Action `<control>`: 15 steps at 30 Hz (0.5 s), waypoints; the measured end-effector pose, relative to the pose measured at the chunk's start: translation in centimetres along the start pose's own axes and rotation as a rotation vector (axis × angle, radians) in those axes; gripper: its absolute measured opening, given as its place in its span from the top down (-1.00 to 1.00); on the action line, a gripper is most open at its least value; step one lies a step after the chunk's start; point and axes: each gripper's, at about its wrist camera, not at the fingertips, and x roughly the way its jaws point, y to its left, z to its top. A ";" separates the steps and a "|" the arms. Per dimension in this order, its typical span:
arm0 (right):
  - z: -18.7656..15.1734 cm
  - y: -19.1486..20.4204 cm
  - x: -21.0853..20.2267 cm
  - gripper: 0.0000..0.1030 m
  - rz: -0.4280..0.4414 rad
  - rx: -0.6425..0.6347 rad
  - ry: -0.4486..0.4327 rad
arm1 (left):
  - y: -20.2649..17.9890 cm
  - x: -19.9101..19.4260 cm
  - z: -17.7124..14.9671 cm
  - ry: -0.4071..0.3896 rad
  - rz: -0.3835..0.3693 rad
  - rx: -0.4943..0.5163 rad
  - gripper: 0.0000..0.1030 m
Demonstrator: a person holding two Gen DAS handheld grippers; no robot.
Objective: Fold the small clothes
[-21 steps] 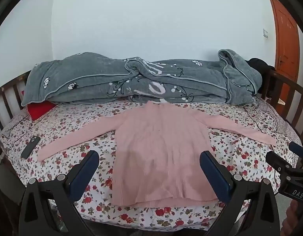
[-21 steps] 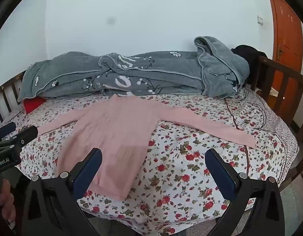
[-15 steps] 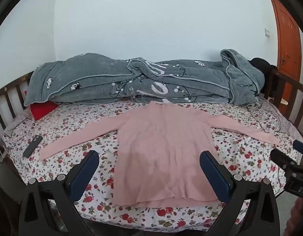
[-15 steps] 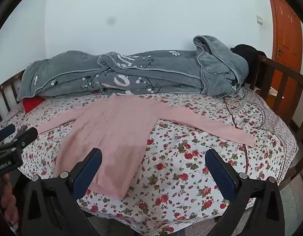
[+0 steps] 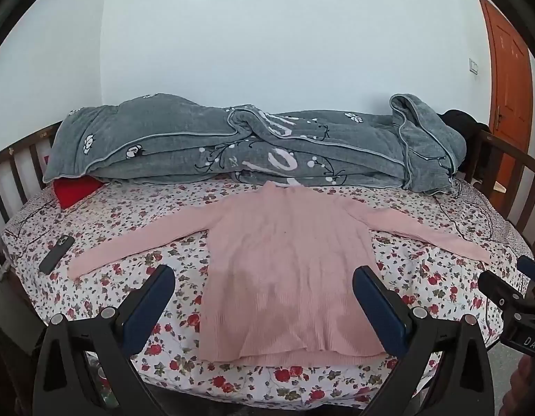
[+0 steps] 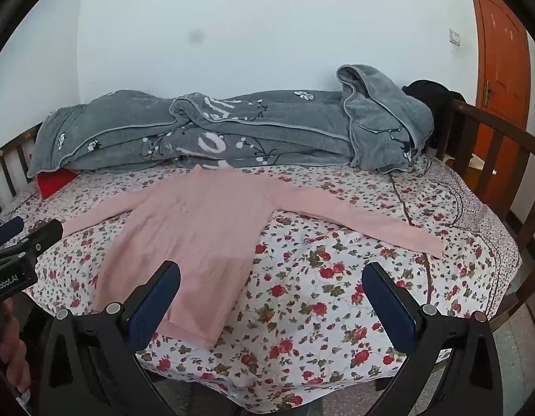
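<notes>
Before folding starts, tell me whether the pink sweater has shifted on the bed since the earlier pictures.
No. The pink sweater lies where it did: sleeve end the same gap from the phone, collar still at the grey blanket.

Red item [image 5: 75, 190] at left, mostly buried under blanket [image 5: 232, 149]; kind not discernible. Dark heap [image 6: 430, 95] at upper right, half behind blanket fold, unidentifiable. Sweater [image 5: 284, 270] collar against blanket edge, neckline unclear. Hand [image 6: 9, 350] cropped at lower left edge. Label on right gripper [image 5: 510, 301] cut off.
</notes>
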 end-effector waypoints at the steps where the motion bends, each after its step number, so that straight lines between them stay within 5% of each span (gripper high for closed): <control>1: 0.0 0.0 -0.1 -0.99 0.001 0.000 0.000 | 0.0 0.0 0.0 -0.001 0.001 0.000 -1.00; 15: 0.0 -0.4 -0.8 -0.99 0.003 0.012 -0.011 | 0.1 -0.2 -0.1 -0.001 -0.004 -0.008 -1.00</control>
